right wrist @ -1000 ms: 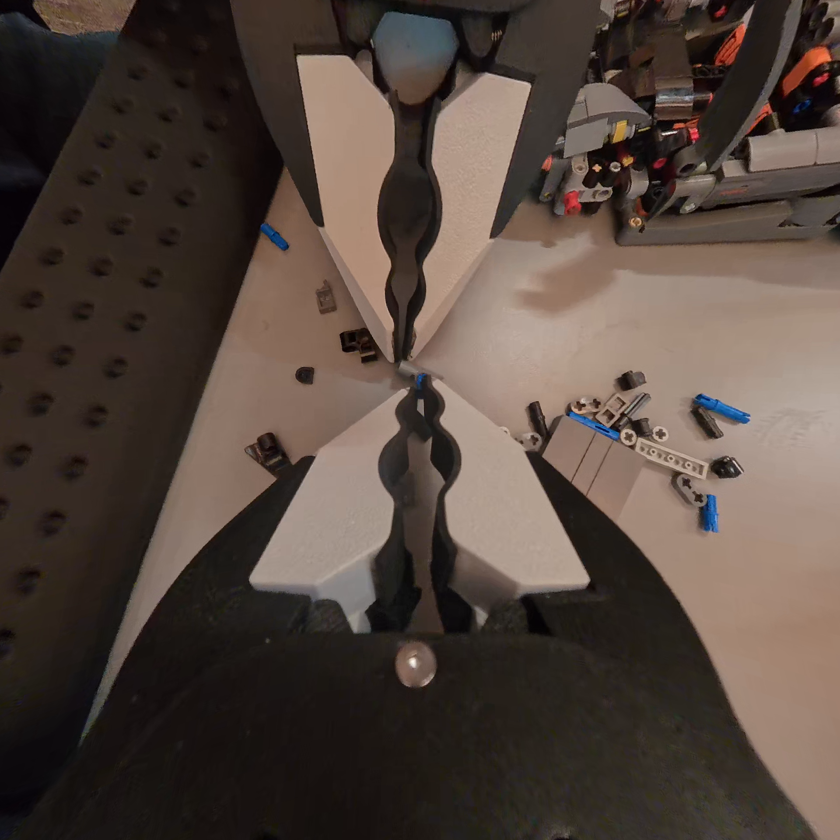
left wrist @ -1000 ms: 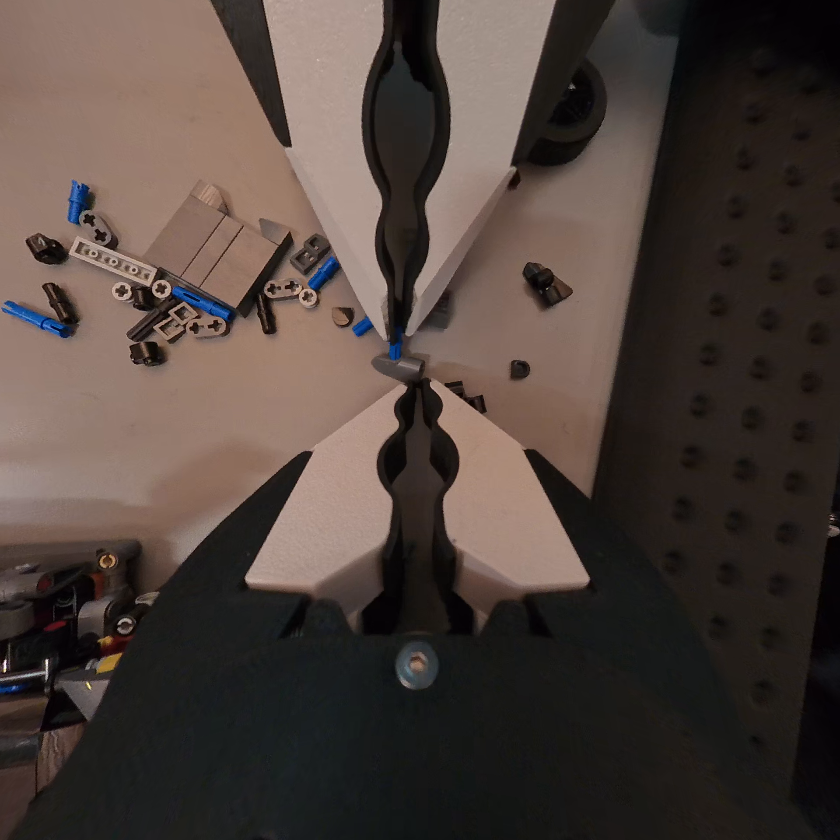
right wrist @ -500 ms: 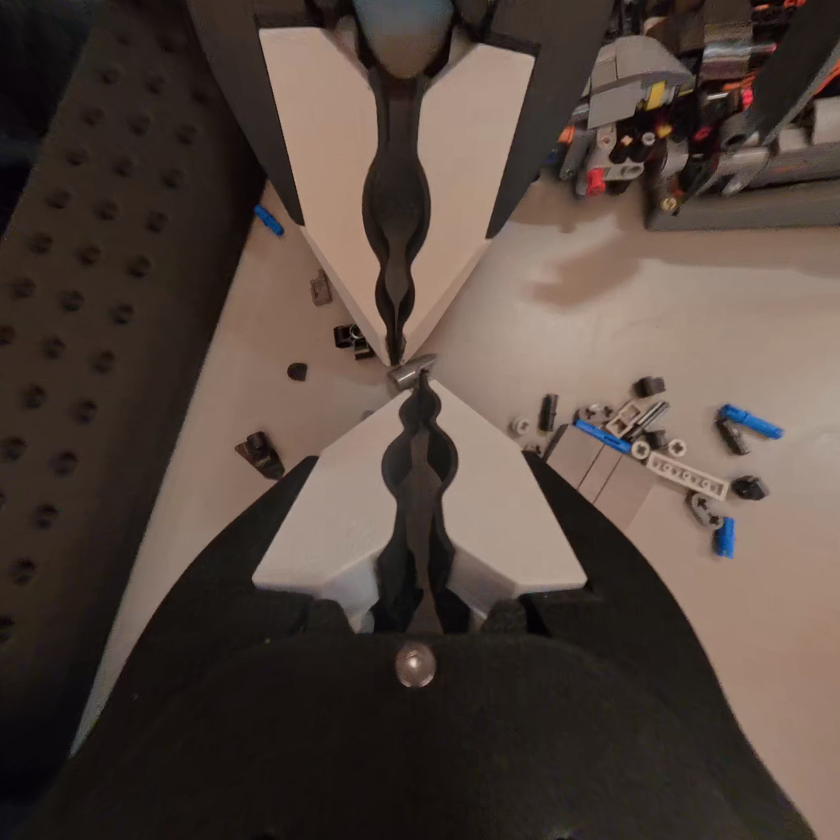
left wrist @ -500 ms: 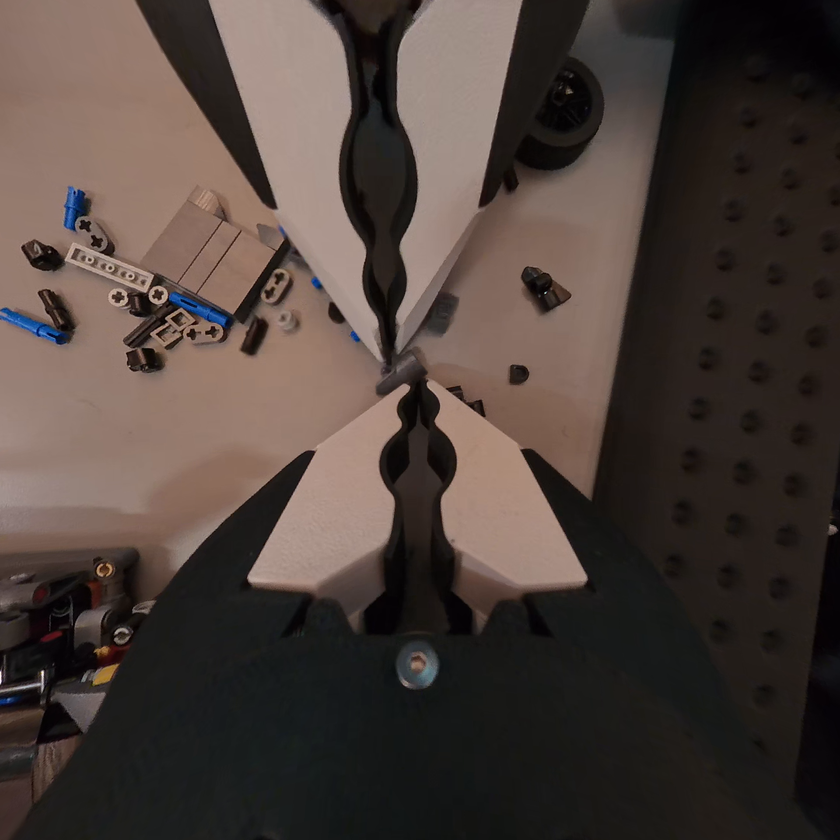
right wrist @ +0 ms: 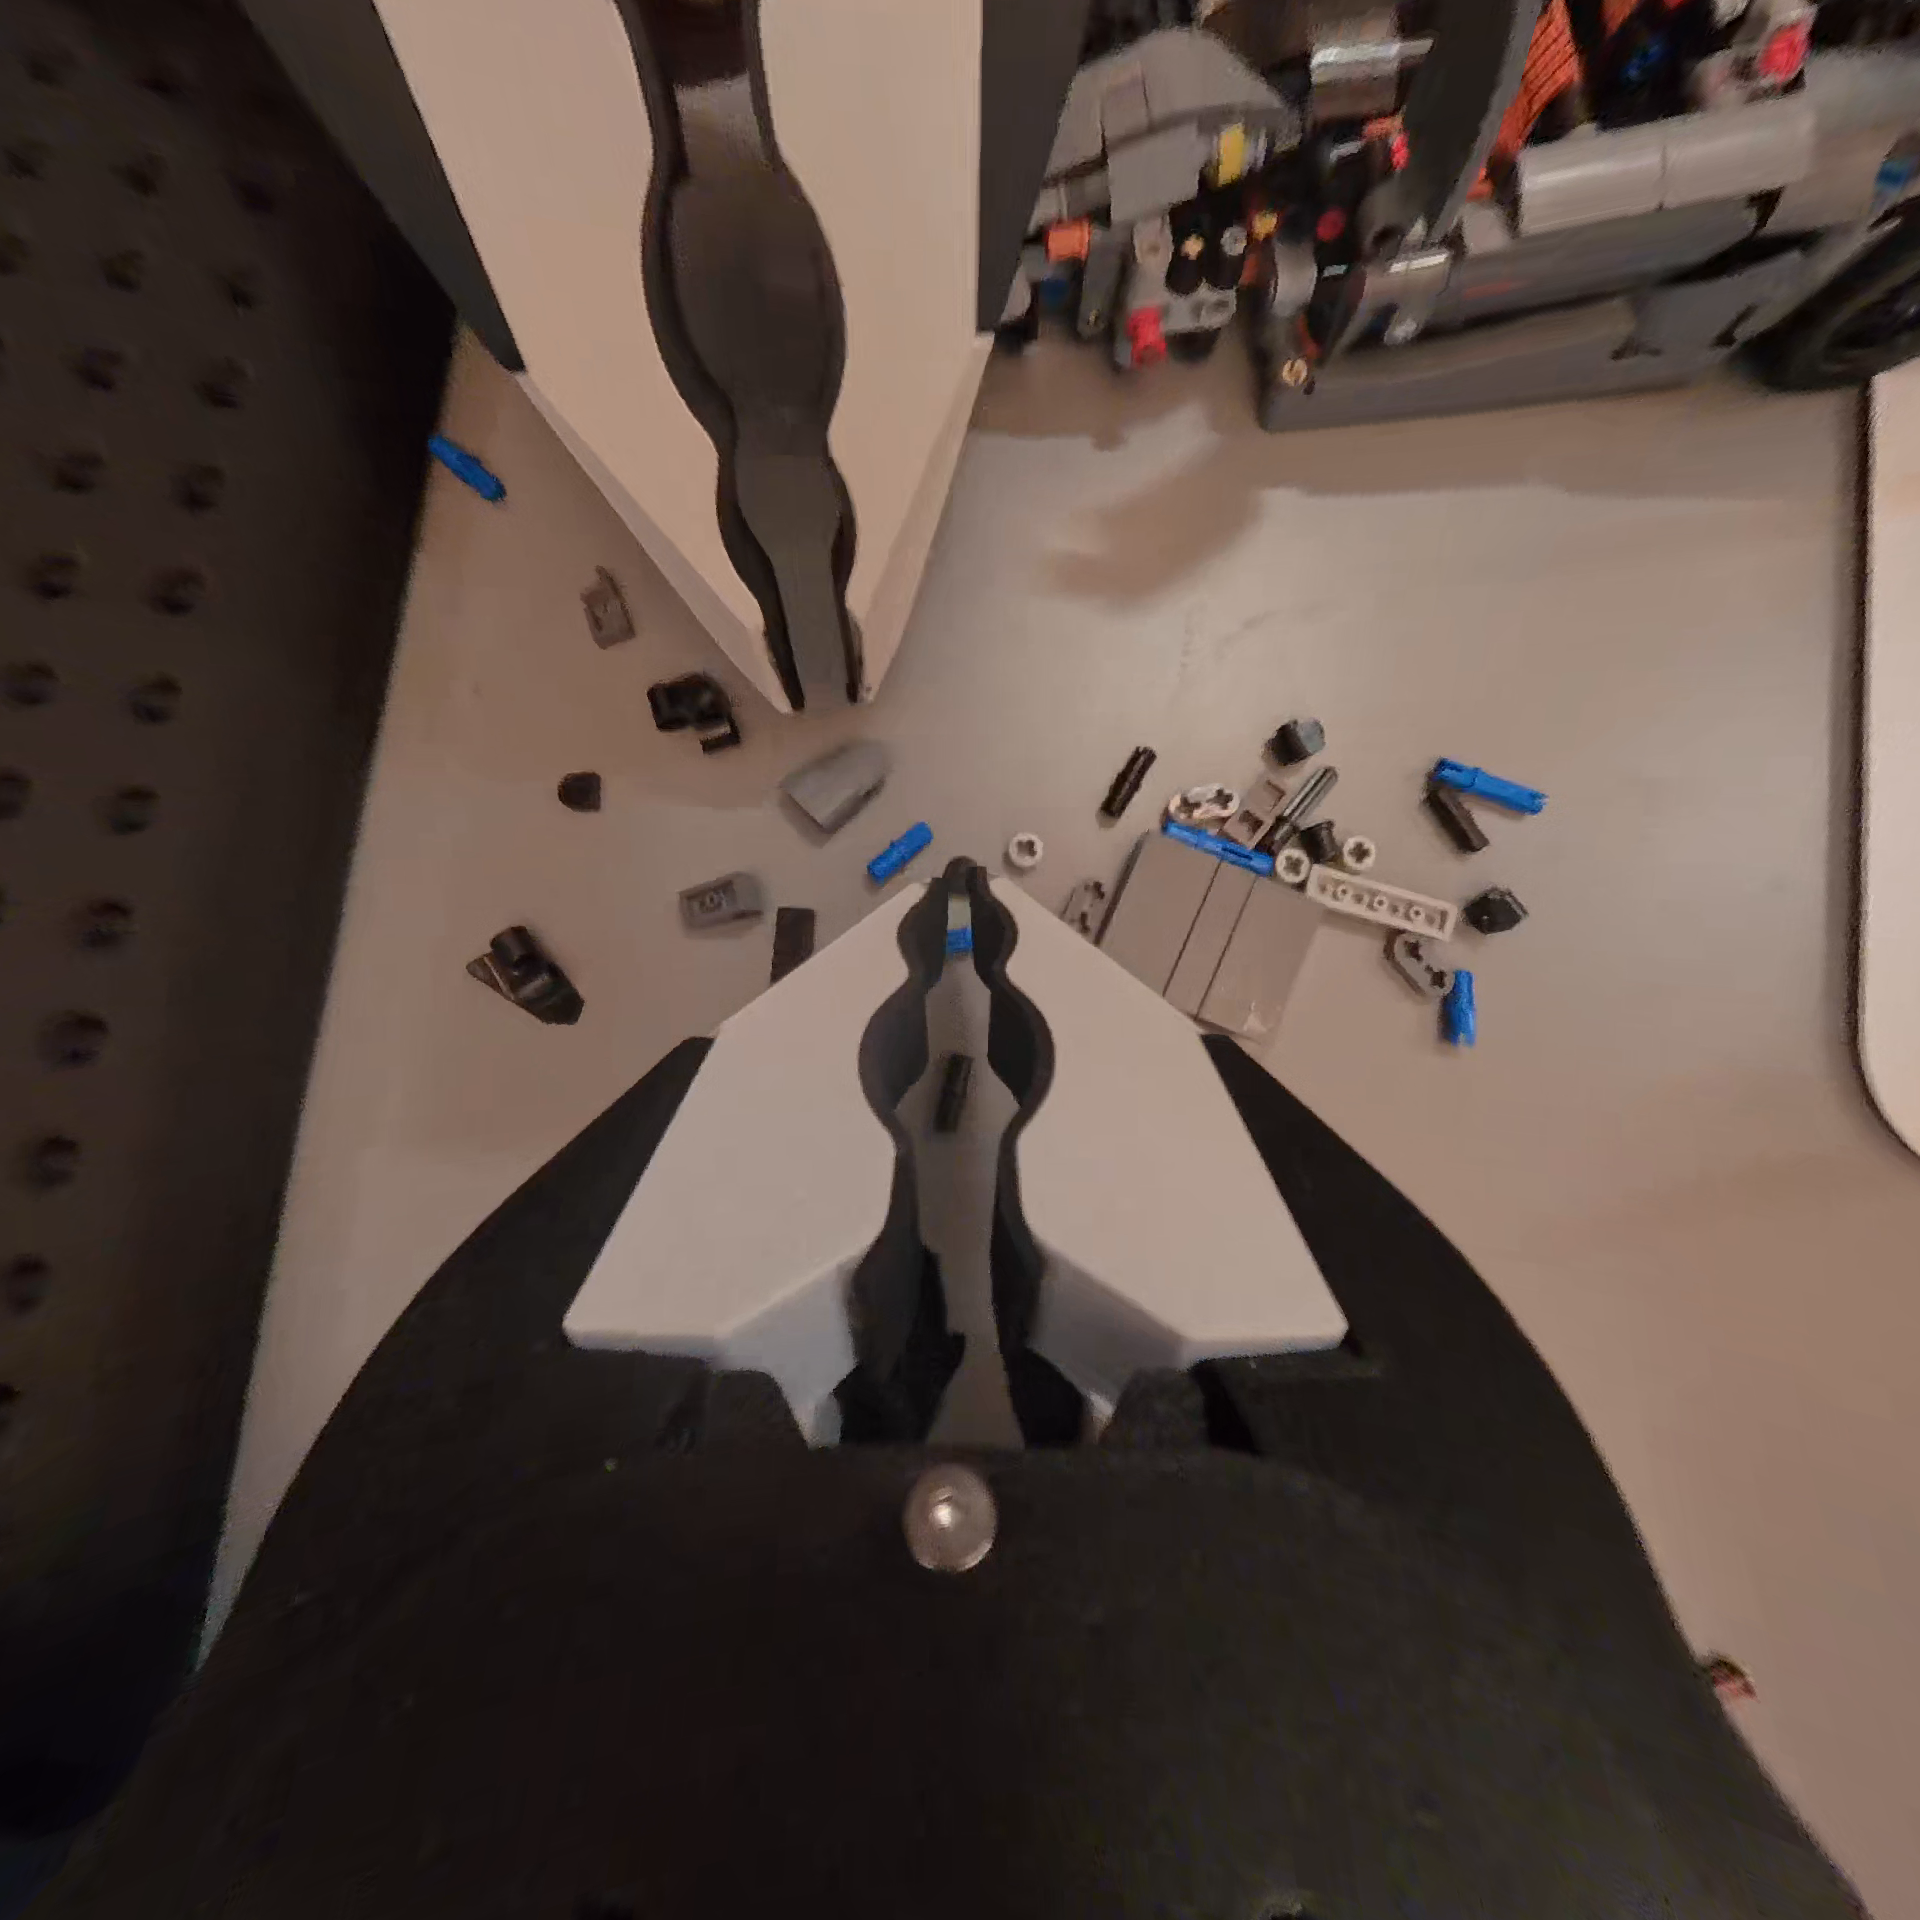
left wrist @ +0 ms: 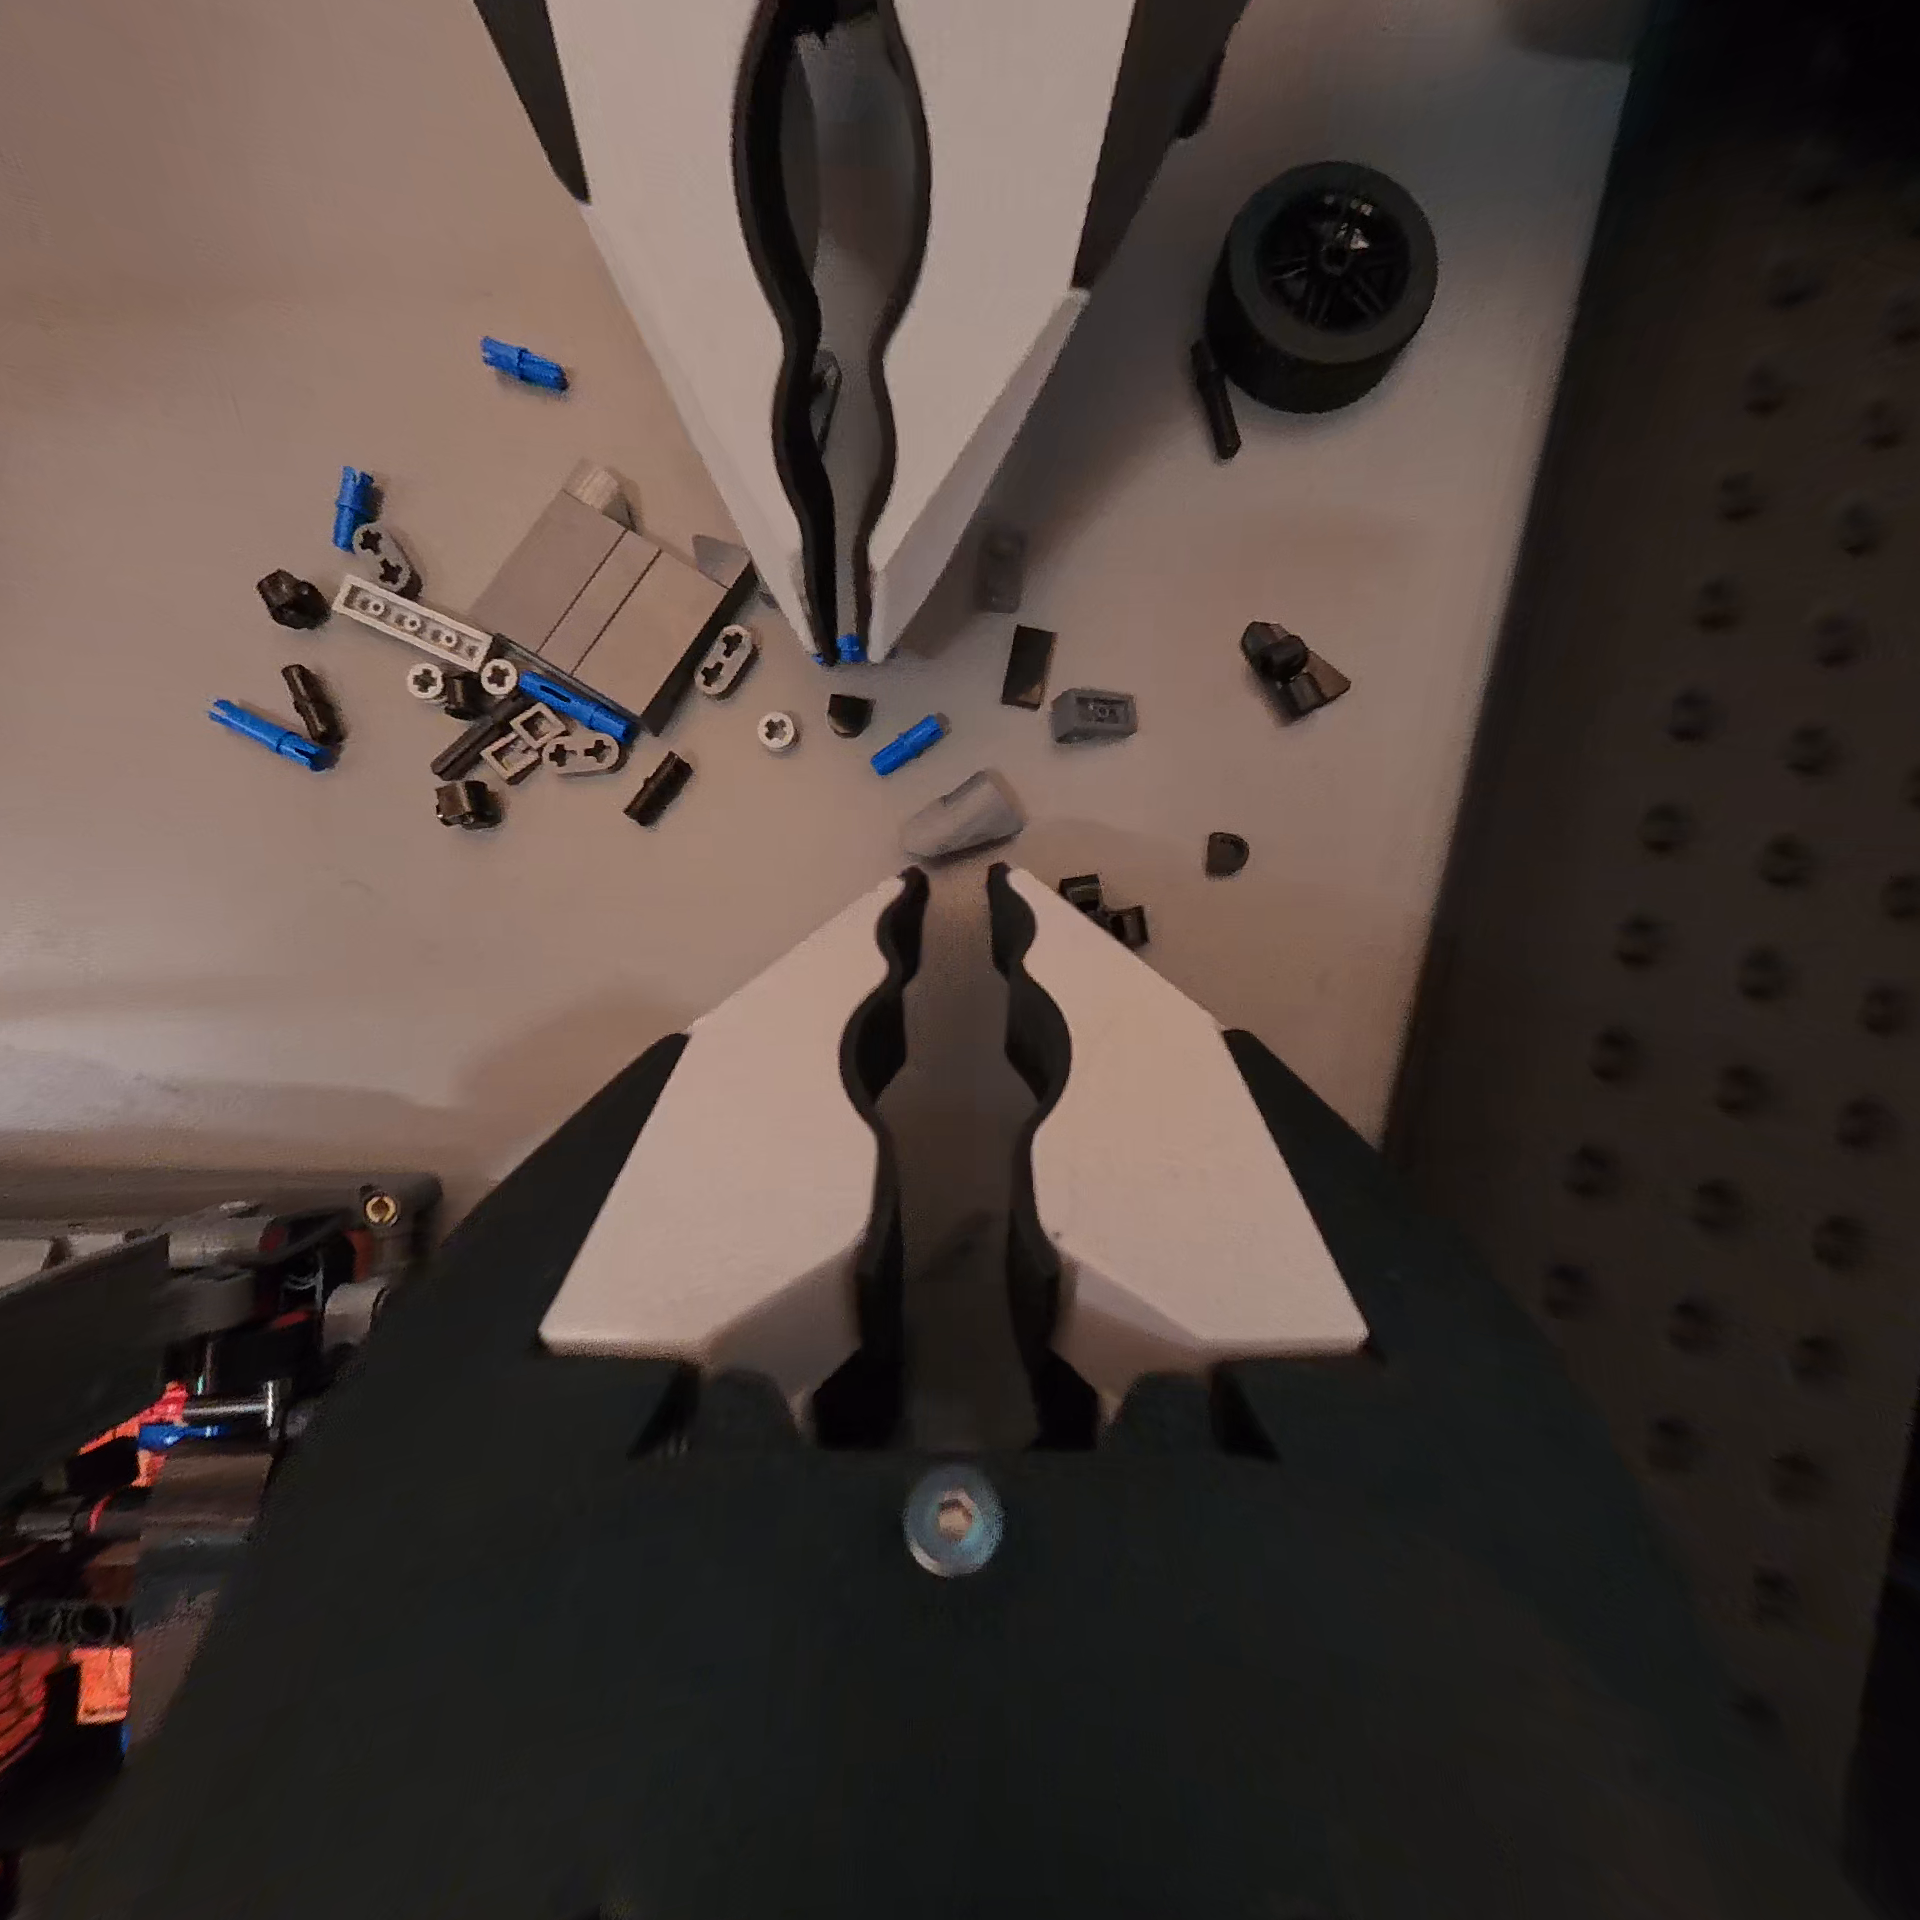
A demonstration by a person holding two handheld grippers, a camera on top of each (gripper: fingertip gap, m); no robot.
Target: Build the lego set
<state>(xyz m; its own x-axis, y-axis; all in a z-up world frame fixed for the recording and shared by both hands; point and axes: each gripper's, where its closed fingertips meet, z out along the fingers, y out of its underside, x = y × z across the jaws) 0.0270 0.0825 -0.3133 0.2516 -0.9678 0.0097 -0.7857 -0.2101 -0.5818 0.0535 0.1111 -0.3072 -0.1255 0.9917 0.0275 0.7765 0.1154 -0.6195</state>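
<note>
Just beyond left gripper [left wrist: 951, 878] lies grey slope piece [left wrist: 961, 816].

The counter [left wrist: 260, 260] looks smooth and matt, a pale beige laminate, strewn with small hard plastic pieces [left wrist: 520, 686] in blue, grey and black. The tyre [left wrist: 1330, 286] appears matt black rubber, and a bright metal screw [left wrist: 953, 1522] sits in the rough, grainy black body behind the left tongs' [left wrist: 954, 883] matt white plastic fingers [left wrist: 1132, 1174].

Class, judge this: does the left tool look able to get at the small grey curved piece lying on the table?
Probably yes. The grey curved piece lies just ahead of the left tool, whose jaws stand open and empty, with nothing between them.
</note>
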